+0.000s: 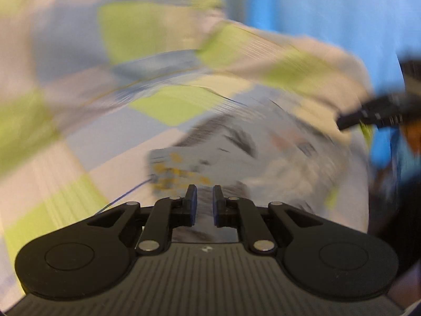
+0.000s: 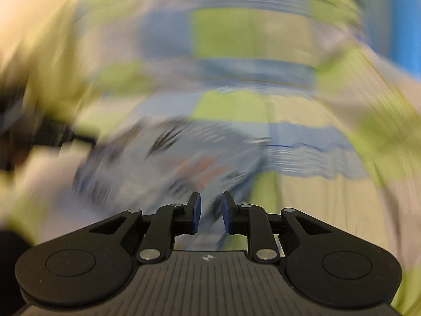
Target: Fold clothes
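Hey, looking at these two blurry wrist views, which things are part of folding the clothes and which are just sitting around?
Part of the job:
- pale printed garment, lying crumpled
- left hand-held gripper, jaws slightly apart with garment fabric between them
- right hand-held gripper, jaws slightly apart over the garment

Just there:
- green, blue and white checked sheet under the garment
- blue wall behind

Heavy motion blur hides finer detail.

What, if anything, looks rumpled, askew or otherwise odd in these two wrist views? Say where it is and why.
The pale printed garment lies crumpled in a heap on the checked sheet, not flat or folded. The left gripper and right gripper show narrow gaps with cloth right at them. Heavy motion blur hides finer detail; no spill or damage shows.
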